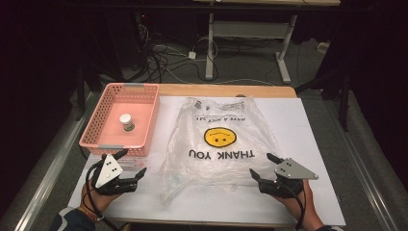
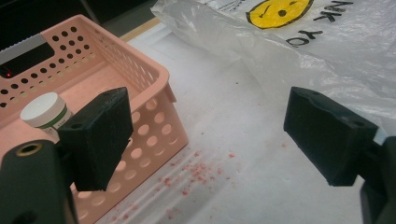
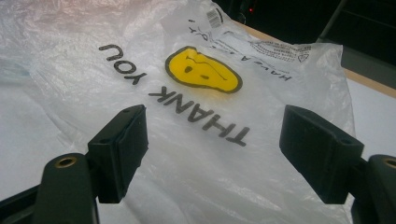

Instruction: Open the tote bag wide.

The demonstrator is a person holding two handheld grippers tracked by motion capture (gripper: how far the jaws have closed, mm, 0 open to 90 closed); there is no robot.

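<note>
Lab: floor cables (image 1: 159,57), desk frame (image 1: 250,45).

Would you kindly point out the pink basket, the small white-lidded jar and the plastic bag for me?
pink basket (image 1: 153,113): high view, on its right wall.
jar (image 1: 126,121): high view, on its white lid, inside the basket.
plastic bag (image 1: 219,137): high view, on the yellow smiley face printed at its middle.

Overhead light falls evenly on the white table (image 1: 308,125); the surrounding room is dark. Soft glare sheens the plastic bag (image 1: 216,144). Shadows are faint. The gripper views look slightly soft, perhaps blurred, at their near edges.
</note>
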